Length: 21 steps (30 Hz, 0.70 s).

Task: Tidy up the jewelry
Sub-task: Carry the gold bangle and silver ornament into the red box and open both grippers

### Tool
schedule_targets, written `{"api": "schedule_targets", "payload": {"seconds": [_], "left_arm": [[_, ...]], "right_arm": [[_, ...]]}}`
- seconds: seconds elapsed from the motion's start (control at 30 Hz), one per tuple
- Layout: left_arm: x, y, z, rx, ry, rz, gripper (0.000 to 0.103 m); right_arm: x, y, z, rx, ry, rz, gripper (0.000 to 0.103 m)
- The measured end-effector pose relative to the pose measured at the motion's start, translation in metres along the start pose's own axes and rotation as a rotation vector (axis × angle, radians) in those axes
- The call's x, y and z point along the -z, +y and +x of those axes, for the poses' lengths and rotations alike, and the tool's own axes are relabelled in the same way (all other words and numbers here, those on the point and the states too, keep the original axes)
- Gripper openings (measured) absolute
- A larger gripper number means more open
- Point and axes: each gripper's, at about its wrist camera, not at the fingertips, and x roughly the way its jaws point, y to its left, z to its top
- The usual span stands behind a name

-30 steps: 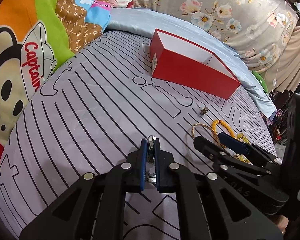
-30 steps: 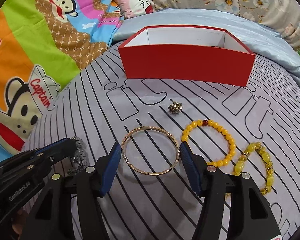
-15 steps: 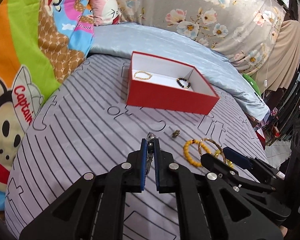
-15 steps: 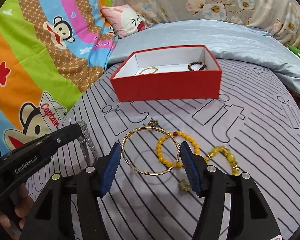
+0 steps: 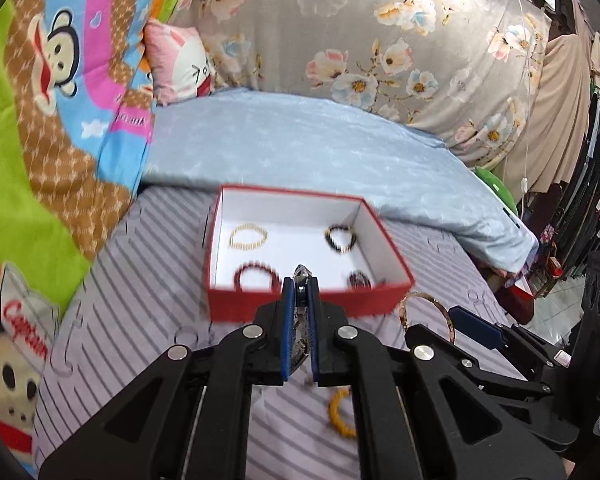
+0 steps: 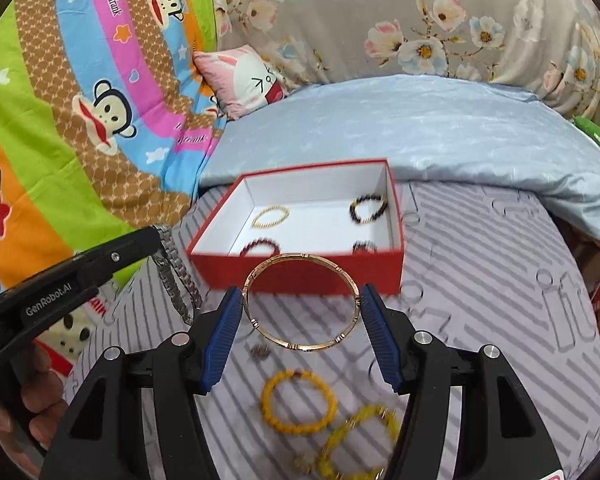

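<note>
Both my grippers are loaded and raised over the bed (image 6: 500,280), short of the red box (image 6: 300,276). My left gripper (image 5: 300,300) is nearly closed, its blue pads pinching a silver link watch band (image 6: 176,272) that hangs from the tips in the right wrist view. My right gripper (image 6: 302,312) is spread to the width of a gold bangle (image 6: 300,300), which it clamps by opposite edges, tilted, with its far rim in front of the box's near wall. Done, as I judge it: four bracelets already lie in the box, namely a gold chain (image 5: 249,237), a dark bead loop (image 5: 341,239), a red bead loop (image 5: 257,277) and a dark piece (image 5: 360,279) at the near right corner, partly hidden by the wall. Left: the two held pieces, not yet over the opening, and on the bed an orange bead bracelet (image 6: 298,402), a yellow bead bracelet (image 6: 360,436) and a small charm (image 6: 260,350), blurred.
</note>
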Motion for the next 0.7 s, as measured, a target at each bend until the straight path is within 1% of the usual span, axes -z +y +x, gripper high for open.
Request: {"api": "schedule_targets", "payload": {"seconds": [0.17,0.3,0.37,0.5,0.7], "left_arm": [[-0.036,-0.003,0.035,-0.022,-0.03,0.031,0.006],[-0.05,0.001,0.069,-0.023,-0.011,0.024,0.006],[-0.053,0.004,0.085,-0.031,0.002,0.018,0.006],[-0.052,0.012,0.119,-0.05,0.053,0.008,0.006],[-0.044,0.02,0.147,-0.074,0.098,0.004,0.006]], "right_arm": [[-0.041,-0.012,0.033,0.001,-0.007,0.0,0.059],[-0.063,-0.019,0.068,0.007,0.016,0.005,0.059],[-0.068,-0.02,0.084,0.007,0.034,0.007,0.059],[-0.07,-0.02,0.113,0.026,0.067,-0.005,0.059],[-0.066,-0.023,0.14,0.042,0.106,-0.008,0.059]]}}
